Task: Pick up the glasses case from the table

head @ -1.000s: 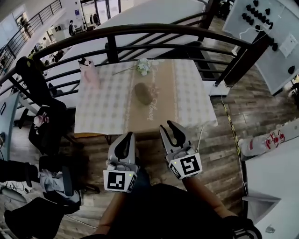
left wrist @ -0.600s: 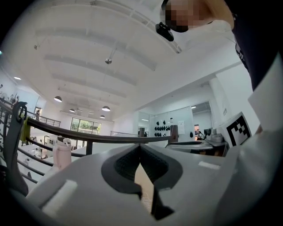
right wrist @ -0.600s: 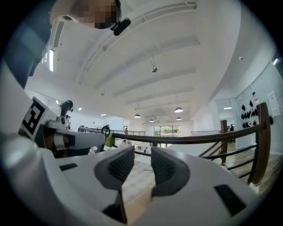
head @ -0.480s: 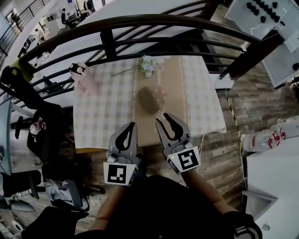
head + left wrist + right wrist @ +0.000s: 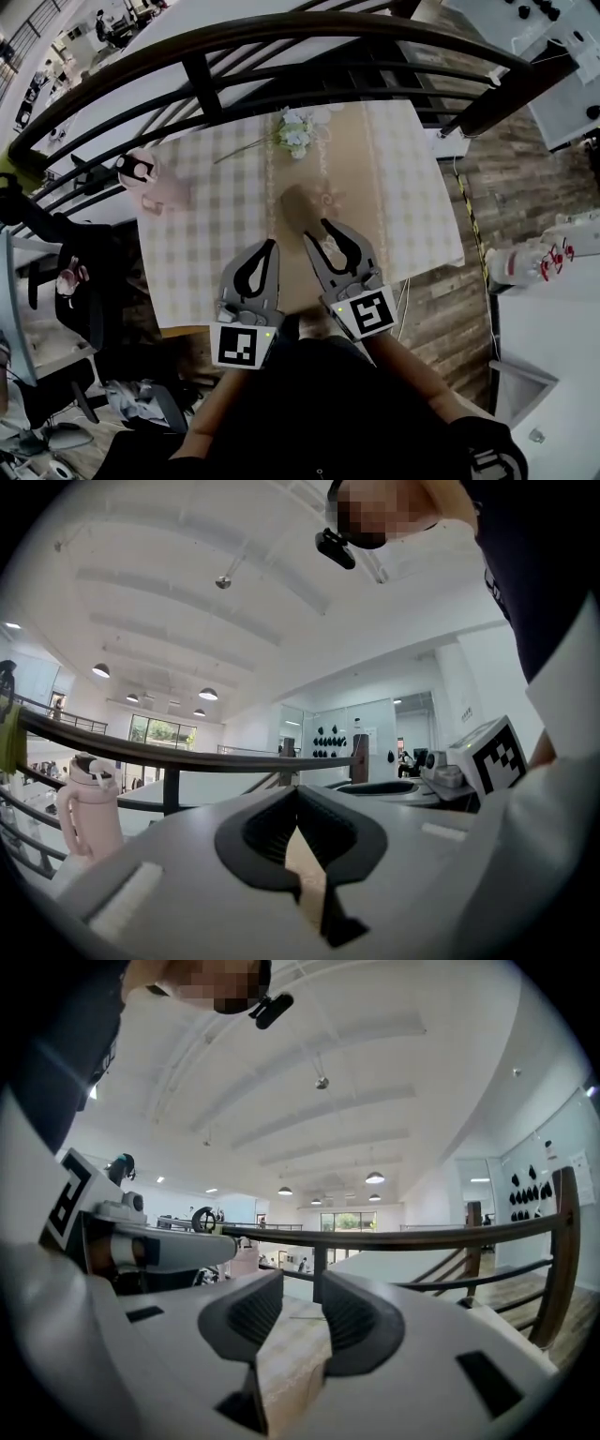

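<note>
The glasses case is a brownish oval pouch lying on the tan runner in the middle of the checked table. My right gripper hovers just on the near side of the case; its jaws stand slightly apart and are opening, with nothing between them. In the right gripper view only the runner shows through the gap. My left gripper is to its left over the table's near part, jaws shut on nothing, tips meeting in the left gripper view. Neither gripper view shows the case.
A pink bottle stands at the table's left edge, seen too as a pink bottle. A sprig of white flowers lies at the far end. A dark metal railing curves behind the table. A dark chair is at the left.
Both grippers have come forward from beyond the near edge to over the table, toward the case. The right gripper's tips are now just short of it.
</note>
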Tool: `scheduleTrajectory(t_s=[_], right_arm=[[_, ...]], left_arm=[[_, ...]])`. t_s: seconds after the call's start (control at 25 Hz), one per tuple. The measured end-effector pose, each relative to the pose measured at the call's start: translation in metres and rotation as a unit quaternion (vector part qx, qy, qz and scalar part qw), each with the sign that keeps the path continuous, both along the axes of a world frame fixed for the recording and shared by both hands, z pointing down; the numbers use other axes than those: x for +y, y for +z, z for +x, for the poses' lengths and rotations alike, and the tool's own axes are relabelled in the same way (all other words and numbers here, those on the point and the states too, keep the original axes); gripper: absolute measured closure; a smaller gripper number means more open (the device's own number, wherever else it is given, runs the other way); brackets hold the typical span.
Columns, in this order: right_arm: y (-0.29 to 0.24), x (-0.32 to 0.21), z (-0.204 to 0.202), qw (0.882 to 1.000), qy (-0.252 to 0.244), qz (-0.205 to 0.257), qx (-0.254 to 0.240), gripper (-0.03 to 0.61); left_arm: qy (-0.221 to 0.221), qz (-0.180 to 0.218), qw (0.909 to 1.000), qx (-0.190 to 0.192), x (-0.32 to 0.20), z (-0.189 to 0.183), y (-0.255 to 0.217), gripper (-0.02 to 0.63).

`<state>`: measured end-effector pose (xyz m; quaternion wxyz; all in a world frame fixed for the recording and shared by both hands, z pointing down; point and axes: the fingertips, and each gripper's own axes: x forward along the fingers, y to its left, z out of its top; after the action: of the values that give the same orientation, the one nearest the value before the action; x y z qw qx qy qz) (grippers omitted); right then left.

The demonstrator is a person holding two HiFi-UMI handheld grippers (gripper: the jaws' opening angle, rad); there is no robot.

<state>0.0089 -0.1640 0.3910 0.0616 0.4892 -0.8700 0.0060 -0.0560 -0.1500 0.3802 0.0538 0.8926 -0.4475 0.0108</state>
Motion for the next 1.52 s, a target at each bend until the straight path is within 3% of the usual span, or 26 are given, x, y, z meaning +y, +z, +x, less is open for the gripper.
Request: scheduleTrajectory(t_s=[0.16, 0.84, 1.0, 1.52], right_arm=[[0.011, -0.020, -0.007, 1.000, 0.007, -0.013, 0.005, 0.480], [0.043, -0.035, -0.005, 0.997, 0.012, -0.070, 0.026, 0.443], [0.052, -0.039, 0.000, 0.996, 0.004, -0.089, 0.032, 0.422], [0.123, -0.047, -0.004, 0.987, -0.048, -0.143, 0.053, 0.376]], left_arm=[[0.009, 0.009, 0.9999, 0.001, -0.026, -0.007, 0.006, 0.603], [-0.002, -0.045, 0.9990, 0.006, -0.043, -0.016, 0.038, 0.603], [-0.013, -0.041, 0.9991, 0.005, -0.050, -0.013, 0.037, 0.603], [-0.022, -0.089, 0.9954, -0.028, -0.052, -0.006, 0.068, 0.603]])
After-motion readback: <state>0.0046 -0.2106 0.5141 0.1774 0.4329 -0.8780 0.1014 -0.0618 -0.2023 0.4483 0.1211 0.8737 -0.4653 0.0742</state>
